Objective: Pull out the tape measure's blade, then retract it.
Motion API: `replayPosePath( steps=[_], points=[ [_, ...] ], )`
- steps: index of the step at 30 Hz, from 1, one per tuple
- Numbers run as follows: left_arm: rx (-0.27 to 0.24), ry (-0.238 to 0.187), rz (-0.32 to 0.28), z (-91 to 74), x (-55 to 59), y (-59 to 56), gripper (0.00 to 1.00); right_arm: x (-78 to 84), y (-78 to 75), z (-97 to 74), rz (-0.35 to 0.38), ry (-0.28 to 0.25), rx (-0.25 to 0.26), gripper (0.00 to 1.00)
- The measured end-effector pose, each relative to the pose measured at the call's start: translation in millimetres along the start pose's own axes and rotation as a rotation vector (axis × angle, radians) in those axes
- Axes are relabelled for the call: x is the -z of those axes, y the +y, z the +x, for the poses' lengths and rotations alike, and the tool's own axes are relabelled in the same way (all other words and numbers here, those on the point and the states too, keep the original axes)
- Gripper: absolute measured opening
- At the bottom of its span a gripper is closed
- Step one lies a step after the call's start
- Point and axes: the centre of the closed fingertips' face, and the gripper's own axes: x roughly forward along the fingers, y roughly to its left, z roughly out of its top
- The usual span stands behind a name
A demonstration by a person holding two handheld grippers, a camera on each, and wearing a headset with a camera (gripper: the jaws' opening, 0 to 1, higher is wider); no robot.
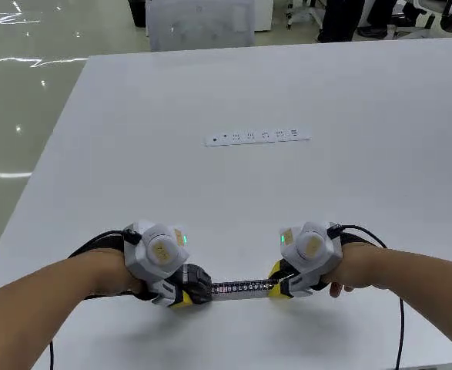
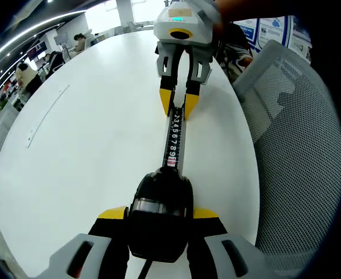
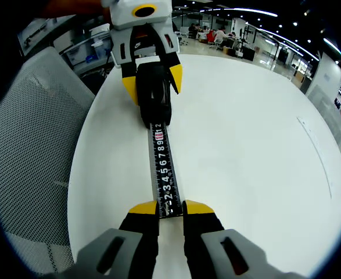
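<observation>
Tape measure (image 2: 160,197) sat clamped in our left gripper (image 2: 160,214), lower centre; our right gripper (image 3: 171,207) pinched its partly drawn blade (image 3: 161,168); we judged retraction undone.

Held low and level, jaws turned inward toward each other.
Clamped with the left gripper (image 1: 187,293) on the tape measure's case (image 1: 198,283), pinched tight with the right gripper (image 1: 281,282) on the tip of the blade (image 1: 241,287); reaching in on bare forearms (image 1: 41,301) from both sides, wrists near level.

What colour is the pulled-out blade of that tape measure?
The blade is black with white numerals, clearest in the right gripper view.
</observation>
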Motion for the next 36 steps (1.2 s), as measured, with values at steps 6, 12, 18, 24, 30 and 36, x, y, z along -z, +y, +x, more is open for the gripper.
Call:
replayPosePath(
  steps=[6,12,18,24,30,36],
  points=[
    [-0.003,-0.002,-0.002,0.0,0.2,0.4,0.36,3.5,-1.1,-2.2,0.002,0.004,0.003,0.14],
    [-0.005,0.0,-0.005,-0.1,0.4,0.3,0.36,7.1,-1.6,-4.8,0.004,0.003,0.008,0.14],
    [-0.006,-0.004,-0.005,0.0,0.6,0.7,0.36,10.6,-1.9,-7.4,0.007,0.001,0.006,0.14],
    [-0.006,-0.008,-0.01,0.2,0.6,0.6,0.36,14.3,-2.6,-10.0,0.019,-0.004,0.008,0.14],
    [-0.006,-0.009,-0.012,0.4,0.9,1.0,0.36,16.4,-2.6,-11.3,0.028,-0.011,0.008,0.14],
    [-0.006,-0.009,-0.015,0.3,0.9,0.8,0.36,19.0,-3.2,-13.2,0.031,-0.012,0.008,0.14]
  ],
)
